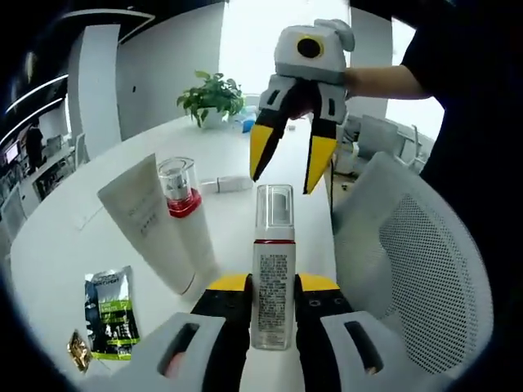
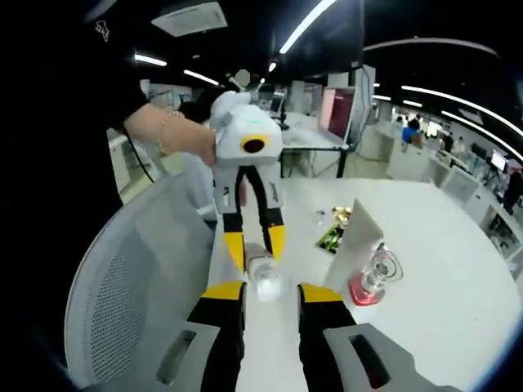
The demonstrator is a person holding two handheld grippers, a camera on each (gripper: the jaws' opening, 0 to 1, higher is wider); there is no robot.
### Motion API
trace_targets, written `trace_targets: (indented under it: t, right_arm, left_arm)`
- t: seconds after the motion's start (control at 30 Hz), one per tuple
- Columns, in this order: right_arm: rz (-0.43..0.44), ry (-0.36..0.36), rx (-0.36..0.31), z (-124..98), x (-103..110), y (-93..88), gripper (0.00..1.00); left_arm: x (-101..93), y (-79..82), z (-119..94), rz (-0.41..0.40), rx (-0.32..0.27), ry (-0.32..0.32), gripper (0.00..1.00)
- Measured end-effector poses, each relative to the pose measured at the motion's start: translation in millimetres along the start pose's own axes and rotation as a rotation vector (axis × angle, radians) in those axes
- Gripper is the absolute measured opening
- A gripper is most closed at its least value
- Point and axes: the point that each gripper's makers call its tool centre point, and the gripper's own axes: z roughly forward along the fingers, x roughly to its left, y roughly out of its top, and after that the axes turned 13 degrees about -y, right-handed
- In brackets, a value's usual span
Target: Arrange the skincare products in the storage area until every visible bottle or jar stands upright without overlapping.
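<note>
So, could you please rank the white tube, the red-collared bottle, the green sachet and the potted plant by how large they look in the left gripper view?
1. White tube, largest.
2. Red-collared bottle, slightly smaller; it overlaps the tube, so this is close.
3. Green sachet.
4. Potted plant, similar in apparent size to the sachet but far from the camera, so its true rank is unsure.

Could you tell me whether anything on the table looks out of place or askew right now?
Yes: the white tube is not standing on its own but leaning against the red-collared bottle. A green sachet also lies flat nearby. The pump bottle is upright in the left gripper.
</note>
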Motion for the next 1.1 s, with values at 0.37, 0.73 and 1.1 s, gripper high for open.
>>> trace_targets:
  t: [0.37, 0.73, 1.1]
  right_arm:
    - [-0.024, 0.06, 0.031, 4.3, 9.7, -0.9, 0.11]
    - [-0.119, 0.063, 0.257, 28.3, 10.3, -28.5, 0.09]
    - [-0.219, 0.041, 0.541, 57.8, -18.6, -38.5, 0.09]
  left_arm:
    - [-5.3, 9.3, 0.2, 0.01, -0.059, -0.015, 0.22]
    - [7.4, -28.1, 28.8, -0.123, -0.018, 0.049, 0.26]
    - [24.9, -63.7, 31.5, -0.214, 0.034, 0.174, 0.44]
